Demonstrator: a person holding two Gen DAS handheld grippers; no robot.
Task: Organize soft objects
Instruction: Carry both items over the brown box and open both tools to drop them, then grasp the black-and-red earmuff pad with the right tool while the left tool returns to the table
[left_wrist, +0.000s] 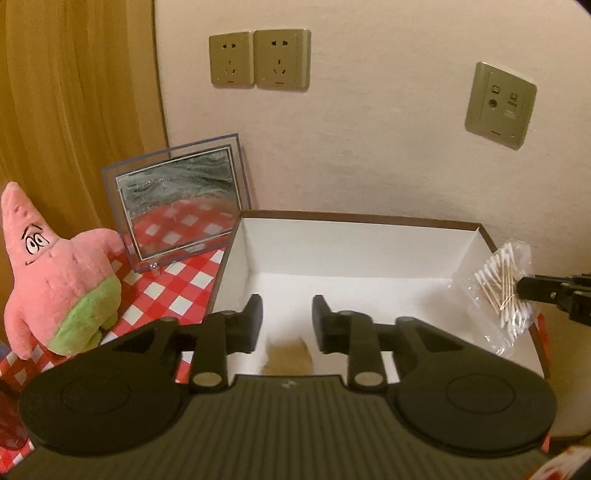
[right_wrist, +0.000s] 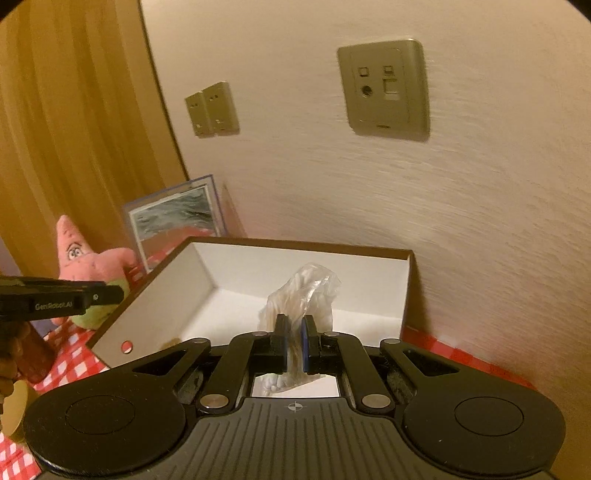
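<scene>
The right gripper (right_wrist: 294, 345) pinches a bag of swabs (right_wrist: 303, 295) over the box (right_wrist: 236, 264). The left gripper (left_wrist: 287, 319) stands narrowly open, holding nothing, a tan tuft (left_wrist: 288, 358) at 6 o'clock below its jaws. The plush (left_wrist: 55, 273) sits at 9 o'clock.

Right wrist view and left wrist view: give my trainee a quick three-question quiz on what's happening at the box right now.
1. True or false: the right tongs are shut on the cotton swab bag.
2. Which tongs are open with nothing between the pads? A) left tongs B) right tongs
3. Name the small item lying on the floor of the white box, below the left tongs.

Key: 1 true. 2 A. 3 a tan fluffy piece.
</scene>
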